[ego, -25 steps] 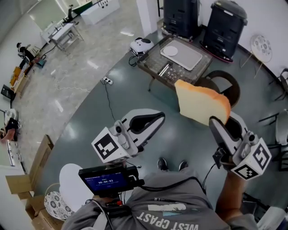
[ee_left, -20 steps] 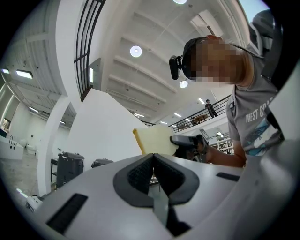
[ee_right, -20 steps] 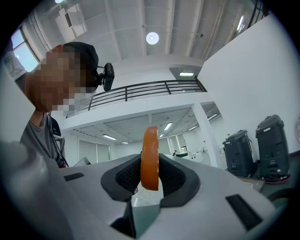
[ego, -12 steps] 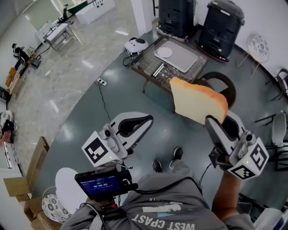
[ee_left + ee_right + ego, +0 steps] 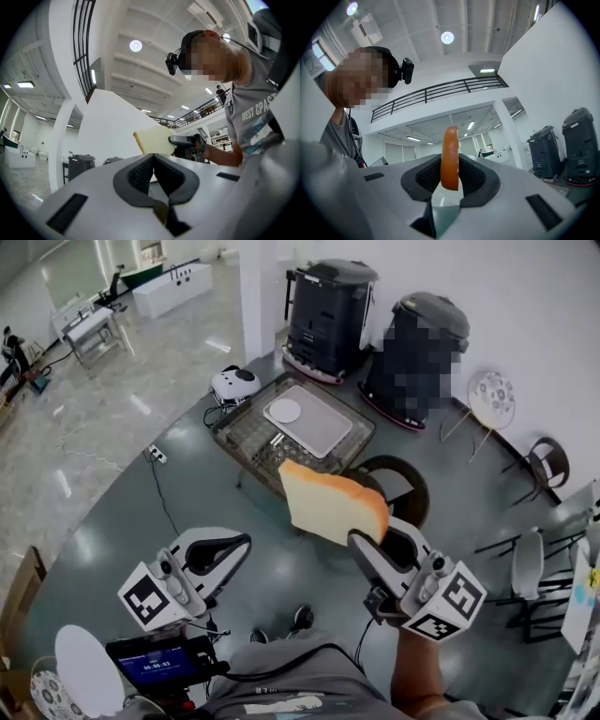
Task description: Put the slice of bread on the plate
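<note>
My right hand-held gripper (image 5: 373, 546) pinches the slice of bread (image 5: 330, 506) at its edge; my left hand-held gripper (image 5: 153, 165) is pressed together.

I get bright, even light from round white ceiling lamps (image 5: 135, 45); glossy pale floor (image 5: 94, 418) glares; gripper views fisheye-warped, dark-cornered.

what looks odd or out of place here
Nothing spilled or broken. The only oddity: the bread slice stands on edge in mid-air, pinched by the right tongs above the floor, away from the small plate.
</note>
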